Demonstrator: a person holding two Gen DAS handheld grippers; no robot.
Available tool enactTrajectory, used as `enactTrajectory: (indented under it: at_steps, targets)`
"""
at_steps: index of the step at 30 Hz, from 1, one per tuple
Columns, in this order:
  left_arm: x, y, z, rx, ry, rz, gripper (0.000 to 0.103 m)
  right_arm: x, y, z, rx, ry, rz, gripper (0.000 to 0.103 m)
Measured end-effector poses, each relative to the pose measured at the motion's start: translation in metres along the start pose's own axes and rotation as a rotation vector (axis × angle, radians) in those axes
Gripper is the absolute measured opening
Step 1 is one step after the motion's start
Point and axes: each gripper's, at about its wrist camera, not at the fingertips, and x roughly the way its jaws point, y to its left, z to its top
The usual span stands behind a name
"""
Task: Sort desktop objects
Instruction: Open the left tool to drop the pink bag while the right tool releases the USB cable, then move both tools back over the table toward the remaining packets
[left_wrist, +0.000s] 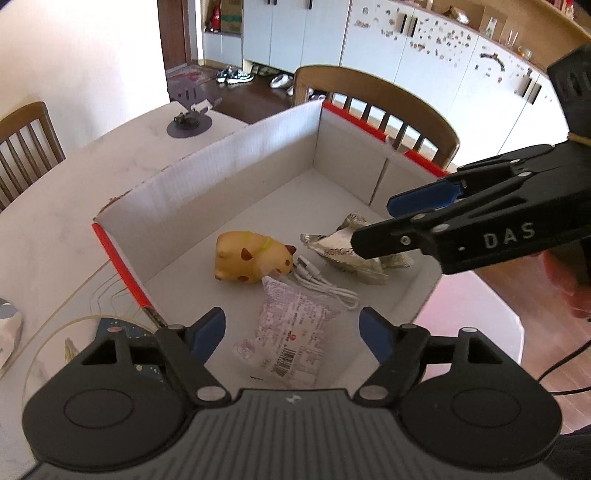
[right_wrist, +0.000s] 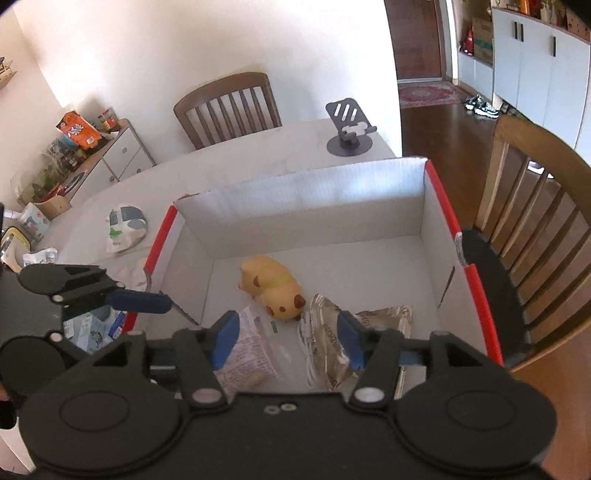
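Corrugated white box (left_wrist: 207, 173), red-taped rims. Inside: glossy yellow toy pig (left_wrist: 251, 256), coiled white cable (left_wrist: 325, 286), crinkly pink packet (left_wrist: 291, 339), foil pouch (left_wrist: 354, 254). Left gripper (left_wrist: 291, 334) and right gripper (right_wrist: 288, 338) both agape, empty, above the box.

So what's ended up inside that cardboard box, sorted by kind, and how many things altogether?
Inside the cardboard box:
Toy animals: 1, the yellow toy dog
Snack packets: 2, the pink-printed packet and the silver foil packet
Cables: 1, the white cable
Total: 4
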Motion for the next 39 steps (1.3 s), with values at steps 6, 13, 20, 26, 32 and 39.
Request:
enactTrajectory:
  at_steps: [6,13,20,26,32,39]
  targets:
    - [-0.021,0.004,-0.01,-0.038,-0.036,-0.028,0.079,-0.007,0.012,-0.005,-0.001,-0.015,-0.013,0.063]
    - [-0.045,0.01,-0.026,-0.061,-0.088,-0.017,0.079,-0.013,0.035,-0.011,-0.012,-0.023,-0.025,0.065]
    - [-0.068,0.024,-0.046,-0.103,-0.12,-0.042,0.079,-0.017,0.06,-0.02,-0.027,-0.038,-0.049,0.065]
    - [-0.085,0.04,-0.067,-0.14,-0.144,-0.06,0.084,-0.018,0.084,-0.027,-0.034,-0.052,-0.051,0.067]
    - [-0.104,0.061,-0.093,-0.16,-0.167,-0.062,0.084,-0.016,0.116,-0.033,-0.051,-0.064,-0.053,0.068]
    - [-0.127,0.093,-0.126,-0.19,-0.188,-0.01,0.102,-0.005,0.161,-0.042,-0.081,-0.071,-0.047,0.071]
